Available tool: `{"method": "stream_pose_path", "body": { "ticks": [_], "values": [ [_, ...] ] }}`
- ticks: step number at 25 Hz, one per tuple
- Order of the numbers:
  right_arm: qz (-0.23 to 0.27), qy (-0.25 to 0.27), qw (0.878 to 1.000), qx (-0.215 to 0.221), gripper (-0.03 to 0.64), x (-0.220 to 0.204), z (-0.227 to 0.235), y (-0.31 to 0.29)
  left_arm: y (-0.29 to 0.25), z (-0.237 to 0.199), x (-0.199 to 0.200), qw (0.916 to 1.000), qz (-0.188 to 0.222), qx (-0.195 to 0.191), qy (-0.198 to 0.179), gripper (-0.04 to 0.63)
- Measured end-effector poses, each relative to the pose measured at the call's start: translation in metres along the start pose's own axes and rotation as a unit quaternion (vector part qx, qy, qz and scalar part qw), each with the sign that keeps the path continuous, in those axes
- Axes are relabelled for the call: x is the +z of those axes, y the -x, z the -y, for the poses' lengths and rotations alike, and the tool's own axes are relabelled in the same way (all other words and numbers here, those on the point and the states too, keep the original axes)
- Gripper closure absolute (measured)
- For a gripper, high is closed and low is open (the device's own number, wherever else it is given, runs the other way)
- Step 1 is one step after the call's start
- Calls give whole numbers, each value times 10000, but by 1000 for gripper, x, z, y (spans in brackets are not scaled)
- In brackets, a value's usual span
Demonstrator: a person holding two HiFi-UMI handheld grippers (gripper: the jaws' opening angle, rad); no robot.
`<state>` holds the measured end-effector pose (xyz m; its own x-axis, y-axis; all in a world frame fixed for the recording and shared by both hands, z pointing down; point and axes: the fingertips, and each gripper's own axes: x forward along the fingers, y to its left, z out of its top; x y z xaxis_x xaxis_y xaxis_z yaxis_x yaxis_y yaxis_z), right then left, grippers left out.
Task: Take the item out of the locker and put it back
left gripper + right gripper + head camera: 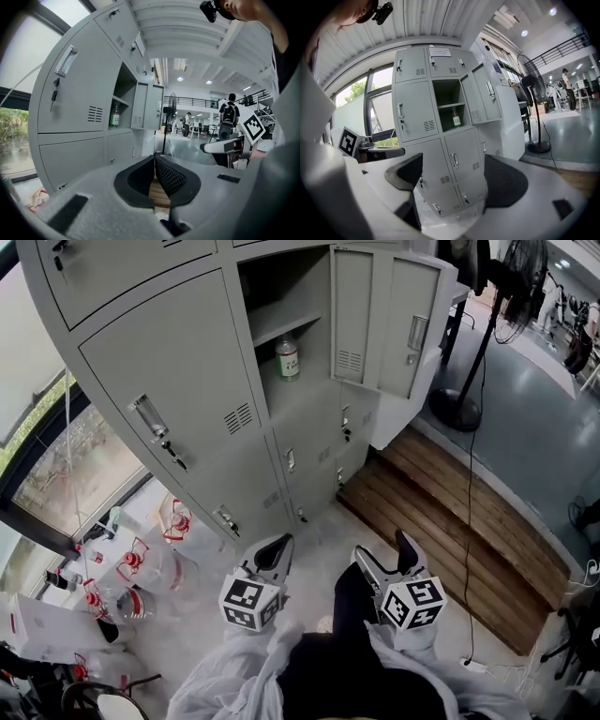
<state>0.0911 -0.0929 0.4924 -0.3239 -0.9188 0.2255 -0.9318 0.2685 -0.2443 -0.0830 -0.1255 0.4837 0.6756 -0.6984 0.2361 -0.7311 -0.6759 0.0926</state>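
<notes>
Left tongs point(278, 547) closed, right tongs point(384, 557) open, empty; bottle point(288, 359) sits in the open locker point(306, 388) beside a fan point(457, 411).

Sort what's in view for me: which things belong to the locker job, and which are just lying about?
For the job:
- bottle, standing in the open locker compartment
- door, swung open
- left tongs, shut and empty
- right tongs, open and empty

Lying about:
- standing fan
- red-capped jugs on the floor
- wooden platform
</notes>
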Motion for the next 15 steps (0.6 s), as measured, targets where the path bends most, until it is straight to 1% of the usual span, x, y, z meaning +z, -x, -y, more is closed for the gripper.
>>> {"method": "stream_pose_path", "body": {
  "ticks": [3,6,11,15],
  "values": [
    [-34,28,10000,44,222,4,4,-11,-12,-2,5,10000,66,-22,39,586],
    [6,61,9999,81,222,14,11,-26,-27,-7,11,9999,94,-36,-13,586],
    [33,120,9997,200,222,29,27,-58,-58,-26,23,9999,141,70,23,586],
    [65,113,9996,268,222,47,47,-86,-87,-38,39,9997,189,133,-34,586]
  ]
}}
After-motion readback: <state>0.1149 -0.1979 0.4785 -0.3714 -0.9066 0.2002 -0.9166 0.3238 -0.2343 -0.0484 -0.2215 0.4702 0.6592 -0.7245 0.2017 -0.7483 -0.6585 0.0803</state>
